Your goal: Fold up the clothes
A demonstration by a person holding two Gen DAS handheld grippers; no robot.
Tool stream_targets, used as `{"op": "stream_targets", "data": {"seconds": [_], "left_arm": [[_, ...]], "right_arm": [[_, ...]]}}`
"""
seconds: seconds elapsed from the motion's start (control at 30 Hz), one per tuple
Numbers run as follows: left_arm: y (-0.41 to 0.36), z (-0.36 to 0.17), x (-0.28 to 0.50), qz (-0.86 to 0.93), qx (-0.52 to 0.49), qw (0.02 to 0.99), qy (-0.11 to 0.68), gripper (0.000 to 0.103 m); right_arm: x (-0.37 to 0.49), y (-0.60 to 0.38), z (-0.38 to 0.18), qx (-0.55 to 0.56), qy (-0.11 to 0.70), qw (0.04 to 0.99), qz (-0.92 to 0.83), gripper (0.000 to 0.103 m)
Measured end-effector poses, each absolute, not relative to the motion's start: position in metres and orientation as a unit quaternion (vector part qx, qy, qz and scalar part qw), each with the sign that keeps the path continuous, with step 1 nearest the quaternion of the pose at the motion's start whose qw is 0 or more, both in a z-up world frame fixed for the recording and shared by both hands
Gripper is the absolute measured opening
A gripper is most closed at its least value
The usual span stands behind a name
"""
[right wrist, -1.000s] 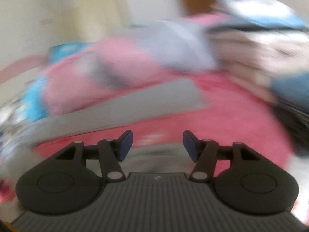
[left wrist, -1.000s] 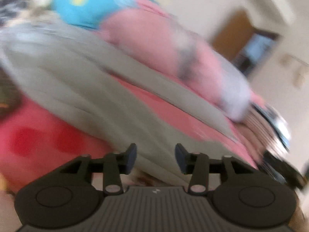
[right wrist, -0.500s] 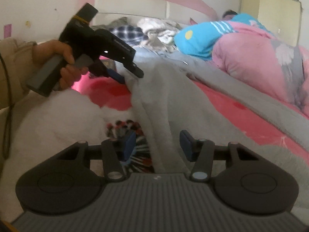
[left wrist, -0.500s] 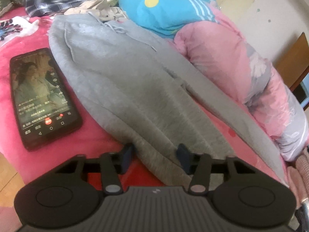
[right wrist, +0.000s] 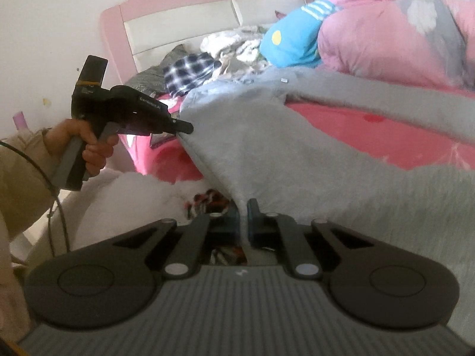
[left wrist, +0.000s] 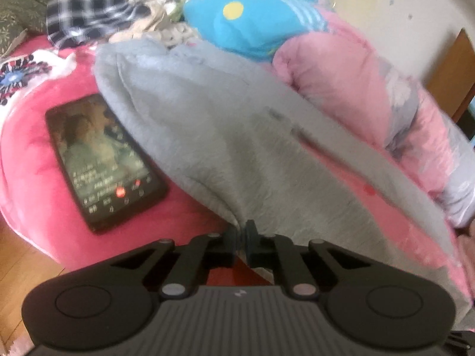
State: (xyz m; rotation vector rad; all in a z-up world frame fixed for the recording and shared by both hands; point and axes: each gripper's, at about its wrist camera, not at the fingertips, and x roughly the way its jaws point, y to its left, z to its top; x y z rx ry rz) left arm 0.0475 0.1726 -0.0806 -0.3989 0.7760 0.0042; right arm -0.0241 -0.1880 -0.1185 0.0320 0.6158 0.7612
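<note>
Very little can be read. In the right wrist view, pale lettering runs along the black body of the left gripper [right wrist: 185, 127], up and to the left of the near jaws; it looks like a brand ending in ".AI", but the blur leaves the letters unsure. In the left wrist view, the phone [left wrist: 104, 160] lying on the bed, left of and beyond the jaws, has a lit screen with lines of small white characters and red round buttons low on it, all too blurred to read. A small pale mark sits on each gripper's ribbed grey base, directly behind the jaws; it is a logo, not legible text.
</note>
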Motion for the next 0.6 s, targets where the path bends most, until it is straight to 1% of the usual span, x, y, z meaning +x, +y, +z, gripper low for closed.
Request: {"op": "stream_targets", "data": {"seconds": [0.1, 0.17, 0.2, 0.27, 0.3, 0.53, 0.6], "left_arm": [[0.17, -0.077, 0.044, 0.004, -0.179, 0.91, 0.375, 0.008], [0.169, -0.075, 0.042, 0.005, -0.17, 0.912, 0.373, 0.014], [0.168, -0.073, 0.041, 0.006, -0.166, 0.913, 0.373, 0.015], [0.167, -0.069, 0.034, 0.011, -0.157, 0.917, 0.367, 0.022], [0.167, -0.066, 0.031, 0.015, -0.153, 0.919, 0.363, 0.024], [0.161, -0.047, 0.01, 0.022, -0.132, 0.938, 0.32, 0.024], [0.155, -0.04, 0.007, 0.015, -0.127, 0.943, 0.307, 0.024]], "right_arm": [[-0.019, -0.19, -0.128, 0.034, 0.319, 0.876, 0.36, 0.004], [-0.017, -0.193, -0.132, 0.055, 0.329, 0.872, 0.358, 0.005], [-0.019, -0.194, -0.13, 0.057, 0.331, 0.871, 0.358, 0.006], [-0.024, -0.197, -0.128, 0.059, 0.334, 0.869, 0.36, 0.011], [-0.026, -0.199, -0.128, 0.064, 0.336, 0.868, 0.359, 0.013], [-0.049, -0.237, -0.124, 0.141, 0.344, 0.868, 0.33, 0.024], [-0.06, -0.255, -0.123, 0.173, 0.341, 0.87, 0.313, 0.025]]}}
